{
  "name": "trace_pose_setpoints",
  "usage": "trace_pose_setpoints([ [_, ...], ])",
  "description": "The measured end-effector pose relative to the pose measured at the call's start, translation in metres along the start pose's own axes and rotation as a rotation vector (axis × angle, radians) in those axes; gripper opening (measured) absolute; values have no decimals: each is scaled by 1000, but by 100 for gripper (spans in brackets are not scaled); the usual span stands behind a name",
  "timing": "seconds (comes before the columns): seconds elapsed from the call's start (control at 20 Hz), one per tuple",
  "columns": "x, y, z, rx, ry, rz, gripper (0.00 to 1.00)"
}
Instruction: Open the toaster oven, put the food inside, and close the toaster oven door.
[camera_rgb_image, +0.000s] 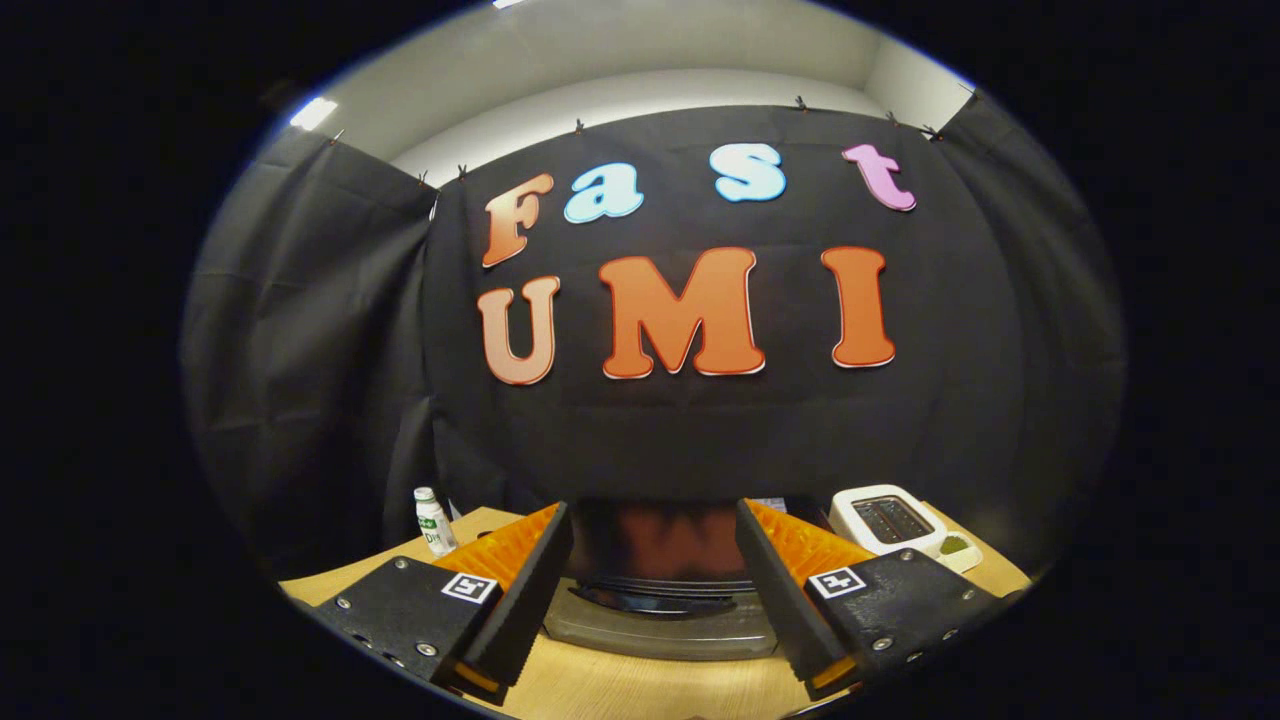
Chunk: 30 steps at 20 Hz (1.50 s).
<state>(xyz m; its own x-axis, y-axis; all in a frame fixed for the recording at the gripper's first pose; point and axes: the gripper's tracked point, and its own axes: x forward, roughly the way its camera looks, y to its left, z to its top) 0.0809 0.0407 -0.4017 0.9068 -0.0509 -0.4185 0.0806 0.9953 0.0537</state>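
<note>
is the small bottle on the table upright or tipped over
Upright: the small bottle stands cap-up on the table, left of the open gripper.

- Gripper (655, 590): fingers spread apart, holding nothing.
- Toaster oven (660, 590): between and just beyond the fingers, on wooden table (640, 690).
- Small bottle (433, 522): left; white toaster (890, 520): right.

The toaster oven (655, 560) between the spread fingers of the gripper (652, 600) is glossy black on top, with a silver-grey front. The table (640, 690) is light wood-grain. Near its left edge stands a white bottle (433, 521) with a green-printed label. Toward the right edge sits a white toaster (888, 520) with dark slots, a small green patch beside it.
</note>
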Motion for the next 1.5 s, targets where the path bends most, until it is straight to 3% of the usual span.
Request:
trace_pose_setpoints([
  [0.45, 38, 3, -76, 48, 162, -32, 97],
  [0.8, 42, -3, -77, -52, 83, -128, 97],
  [0.9, 42, -3, -78, -11, 63, -132, 96],
  [0.95, 41, -2, -77, -1, 38, -130, 91],
  [1.25, -12, 13, -95, -51, 58, -78, 75],
  [1.5, -61, 26, -139, -108, 150, -34, 74],
])
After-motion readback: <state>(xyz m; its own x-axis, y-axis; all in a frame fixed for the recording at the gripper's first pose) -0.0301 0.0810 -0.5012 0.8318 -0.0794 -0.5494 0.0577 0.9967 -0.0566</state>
